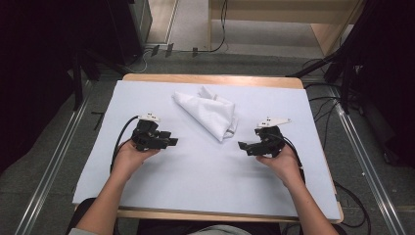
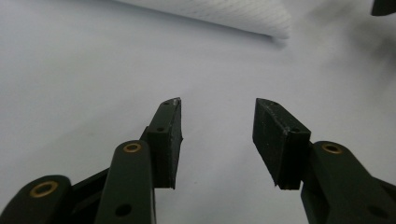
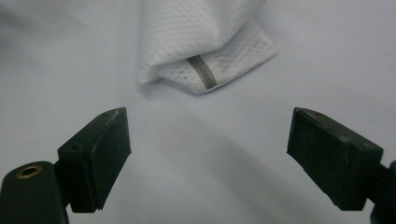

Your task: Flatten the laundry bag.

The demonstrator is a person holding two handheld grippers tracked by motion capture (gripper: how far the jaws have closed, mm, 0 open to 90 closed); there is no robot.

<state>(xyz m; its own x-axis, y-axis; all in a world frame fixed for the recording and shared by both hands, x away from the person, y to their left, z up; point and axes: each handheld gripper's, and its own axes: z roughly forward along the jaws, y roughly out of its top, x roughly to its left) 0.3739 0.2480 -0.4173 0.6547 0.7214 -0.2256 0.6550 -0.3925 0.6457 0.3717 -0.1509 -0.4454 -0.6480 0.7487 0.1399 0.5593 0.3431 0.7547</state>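
White mesh cloth [image 1: 208,112] crumpled at mid-table, between and beyond left gripper [image 1: 169,140] and right gripper [image 1: 243,145], jaws open, empty. Risk: pinching one layer only, dragging folds apart.

The place looks like a lab or test room set up for recording, not a home. A small wooden table [image 1: 210,78] stands alone on a grey carpeted floor [image 1: 49,161], its top covered by a plain white sheet [image 1: 205,171]. Metal rails [image 1: 364,161] run along the floor on both sides of the table. Black cables [image 1: 323,105] trail over the carpet, and dark stand legs [image 1: 78,83] rise at the left and right edges. Behind the table stands a pale wooden piece of furniture [image 1: 333,34], with more cables beneath it.
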